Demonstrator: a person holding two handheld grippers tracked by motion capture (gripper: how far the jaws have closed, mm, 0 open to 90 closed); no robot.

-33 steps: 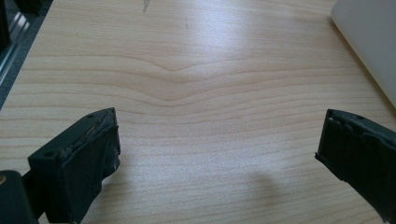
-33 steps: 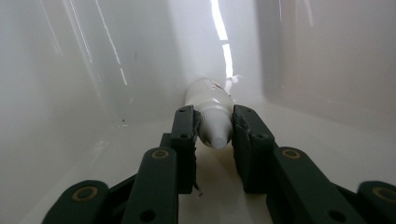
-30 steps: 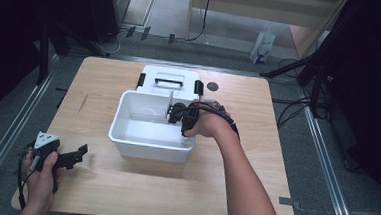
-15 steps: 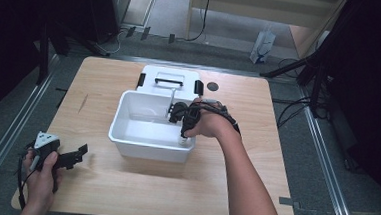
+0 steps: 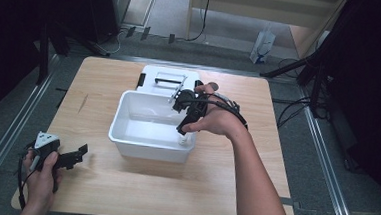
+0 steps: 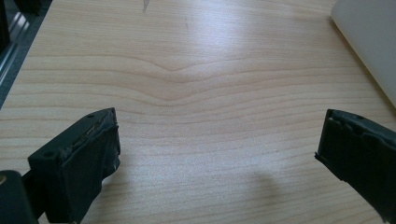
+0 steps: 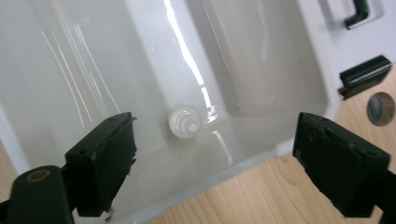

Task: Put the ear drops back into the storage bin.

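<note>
A white plastic bin [image 5: 148,150] stands mid-table. On its floor, by the right front corner, lies a small white round cap-like piece [image 5: 184,141] [image 7: 185,122]. My right gripper [image 5: 183,127] [image 7: 215,140] hangs over that corner, pointing down into the bin. Its jaws have just been opening and stand wide, with nothing between the pads; the white piece lies below them, untouched. My left gripper [image 5: 78,153] [image 6: 219,140] rests low over the wooden table [image 6: 196,70] at the front left, open and empty.
The bin's white lid [image 5: 167,78] with black latches [image 7: 364,74] lies flat right behind the bin. A dark round mark [image 7: 380,108] sits on the table beside it. Bare wood stretches left of and in front of the bin. Metal rails run along the table's sides.
The right gripper has lifted a little inside the bin and its jaws have opened, leaving the small white piece on the bin floor. The left hand has stayed put.
</note>
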